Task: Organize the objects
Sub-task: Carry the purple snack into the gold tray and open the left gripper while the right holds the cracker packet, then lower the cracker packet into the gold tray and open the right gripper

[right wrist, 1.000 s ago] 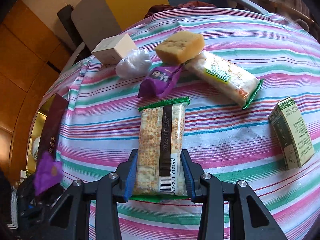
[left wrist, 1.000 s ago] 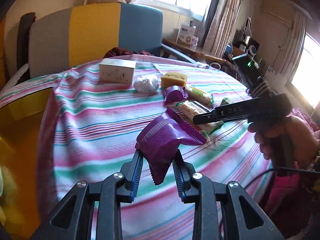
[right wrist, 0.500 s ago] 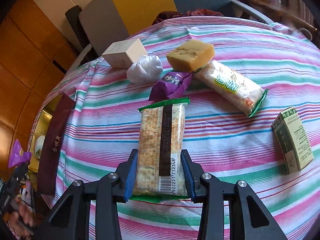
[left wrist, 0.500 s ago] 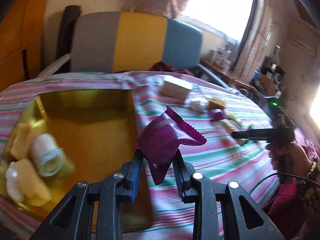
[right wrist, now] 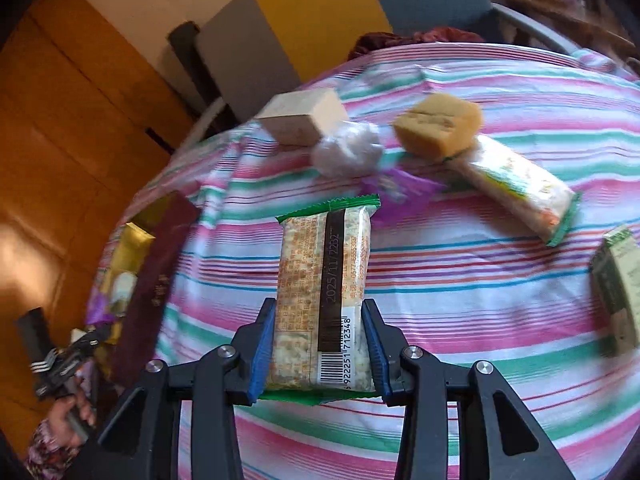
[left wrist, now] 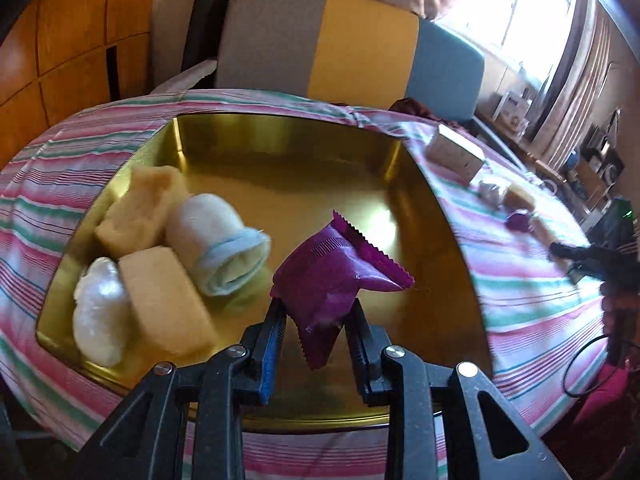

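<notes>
My left gripper (left wrist: 318, 316) is shut on a purple snack packet (left wrist: 334, 276) and holds it above the gold tray (left wrist: 288, 152). The tray holds two yellow cakes (left wrist: 140, 208), a rolled white-blue cloth (left wrist: 218, 248) and a white wrapped bun (left wrist: 100, 312) on its left side. My right gripper (right wrist: 319, 344) is shut on a green-edged cracker packet (right wrist: 324, 280) lifted over the striped tablecloth (right wrist: 460, 272). The left gripper shows small at the far left of the right wrist view (right wrist: 86, 336).
On the cloth lie a cream box (right wrist: 302, 118), a white wrapped bun (right wrist: 346, 152), a yellow cake (right wrist: 438, 126), a purple packet (right wrist: 400, 188), a second cracker packet (right wrist: 516, 188) and a green carton (right wrist: 618, 288). A dark red lid (right wrist: 154, 280) leans by the tray. A colour-block chair (left wrist: 340, 48) stands behind.
My left gripper has swung left with the purple packet, from over the cloth to over the gold tray. My right gripper has lifted the cracker packet slightly.
</notes>
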Motion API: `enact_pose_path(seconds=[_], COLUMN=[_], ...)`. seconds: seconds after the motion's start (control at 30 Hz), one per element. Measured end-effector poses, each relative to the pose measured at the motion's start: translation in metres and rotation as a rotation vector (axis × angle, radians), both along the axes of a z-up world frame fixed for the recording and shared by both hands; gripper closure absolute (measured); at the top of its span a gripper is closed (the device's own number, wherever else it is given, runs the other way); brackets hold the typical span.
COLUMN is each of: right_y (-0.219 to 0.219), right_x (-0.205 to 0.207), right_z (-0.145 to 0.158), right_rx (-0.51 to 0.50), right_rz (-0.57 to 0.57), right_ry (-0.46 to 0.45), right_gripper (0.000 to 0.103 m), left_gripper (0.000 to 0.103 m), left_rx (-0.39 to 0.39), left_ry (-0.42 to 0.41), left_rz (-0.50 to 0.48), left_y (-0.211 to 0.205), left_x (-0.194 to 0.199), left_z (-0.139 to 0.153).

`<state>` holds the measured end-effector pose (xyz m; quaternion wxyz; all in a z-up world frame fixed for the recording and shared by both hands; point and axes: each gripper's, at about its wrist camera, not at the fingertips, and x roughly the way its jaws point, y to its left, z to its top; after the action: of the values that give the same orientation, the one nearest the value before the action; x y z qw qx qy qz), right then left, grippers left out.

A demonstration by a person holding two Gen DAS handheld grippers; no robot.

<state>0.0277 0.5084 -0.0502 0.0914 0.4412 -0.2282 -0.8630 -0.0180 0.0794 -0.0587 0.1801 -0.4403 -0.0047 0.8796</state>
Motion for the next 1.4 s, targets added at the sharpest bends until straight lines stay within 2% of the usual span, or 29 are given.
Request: enact_pose_path(seconds=[0.13, 0.27, 0.43, 0.53, 0.7, 0.87, 0.97, 1.17, 1.4], right_y=[-0.018, -0.027, -0.026, -0.026, -0.03, -0.04, -0.052, -0.085, -0.125], right_x=[0.001, 0.003, 0.002, 0.002, 0.003, 0.006, 0.007, 0.014, 0.003], right_z=[0.008, 0.013, 0.013, 0.014, 0.019, 0.025, 0.028, 0.035, 0.05], right_rx=[0.031, 0.035, 0.033, 0.026, 0.03, 0.061, 0.091, 0.2, 0.111], right_rz=[0.057, 0.087, 0.088, 0.086, 0.101, 0.126, 0.16, 0.243, 0.305], right_ry=[0.049, 0.079, 0.082, 0.086, 0.116, 0.161, 0.179, 0.196, 0.214], right_gripper=[0.061, 0.061, 0.061, 0.061, 0.061, 0.061, 0.061, 0.061, 0.061], left_gripper=[0.073, 0.071, 0.066, 0.066, 0.061, 0.06, 0.06, 0.06, 0.06], left_rx=[-0.042, -0.028, -0.06, -0.061, 0.009, 0.038, 0.04, 0.052, 0.077], left_ry=[-0.003, -0.02, 0.005, 0.05, 0.156, 0.204, 0.203, 0.175, 0.173], left_rz=[0.009, 0.053, 0.093, 0.107, 0.087, 0.043, 0.003, -0.017, -0.03], left_y=[-0.005, -0.014, -0.018, -0.019, -0.017, -0.007, 0.001, 0.007, 0.008], left_x=[0.001, 0.001, 0.009, 0.016, 0.032, 0.042, 0.048, 0.051, 0.055], left_z=[-0.003, -0.004, -0.001, 0.006, 0.022, 0.029, 0.028, 0.023, 0.022])
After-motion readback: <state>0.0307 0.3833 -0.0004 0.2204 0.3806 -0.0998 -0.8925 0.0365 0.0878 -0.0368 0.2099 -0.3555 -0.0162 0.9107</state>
